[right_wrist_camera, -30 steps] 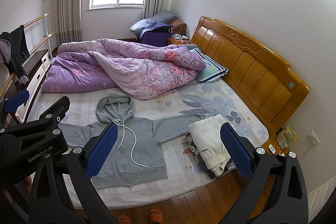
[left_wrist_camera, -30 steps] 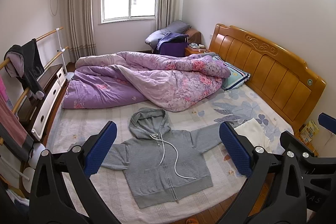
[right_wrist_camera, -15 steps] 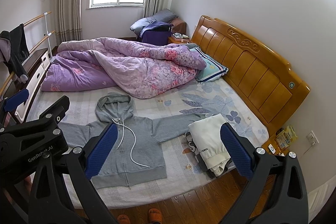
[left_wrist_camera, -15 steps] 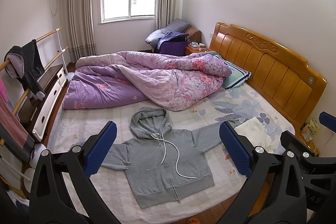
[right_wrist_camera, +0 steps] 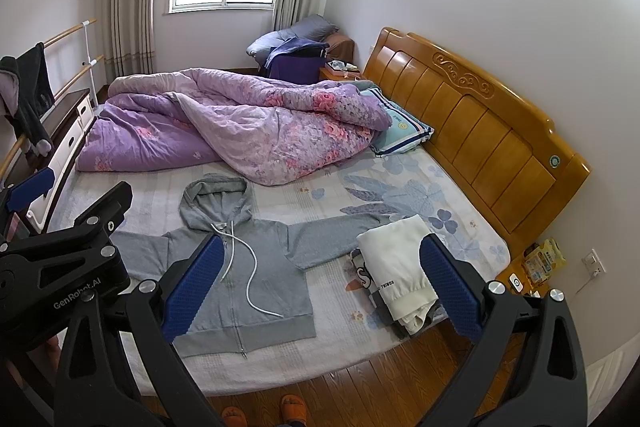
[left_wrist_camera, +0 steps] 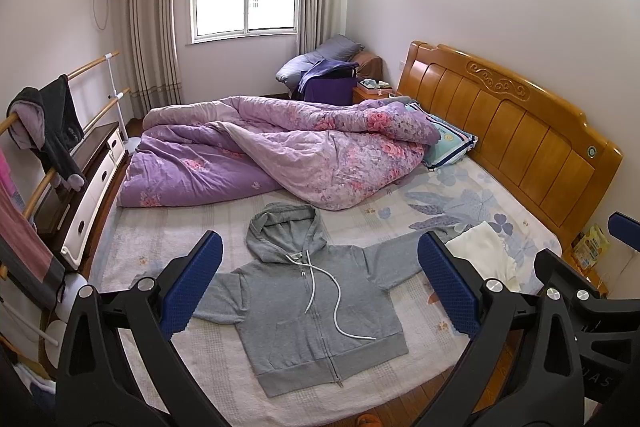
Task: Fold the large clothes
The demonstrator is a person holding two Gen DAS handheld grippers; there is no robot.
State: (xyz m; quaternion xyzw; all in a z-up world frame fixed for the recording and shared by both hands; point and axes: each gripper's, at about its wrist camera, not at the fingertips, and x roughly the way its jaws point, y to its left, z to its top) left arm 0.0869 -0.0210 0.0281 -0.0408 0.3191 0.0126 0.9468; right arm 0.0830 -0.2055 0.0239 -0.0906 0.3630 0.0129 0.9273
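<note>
The grey hoodie (left_wrist_camera: 316, 311) is lying flat on the bed (left_wrist_camera: 160, 239). The left gripper (left_wrist_camera: 320, 287) and right gripper (right_wrist_camera: 320, 287) are hovering above it, jaws wide apart, holding nothing.

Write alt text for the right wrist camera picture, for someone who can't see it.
A grey zip-up hoodie lies flat, front up, sleeves spread, near the foot-side edge of a bed, framed by the open right gripper. Folded white clothes sit by its sleeve, a rumpled purple floral duvet lies behind, and the left gripper shows at left.
</note>
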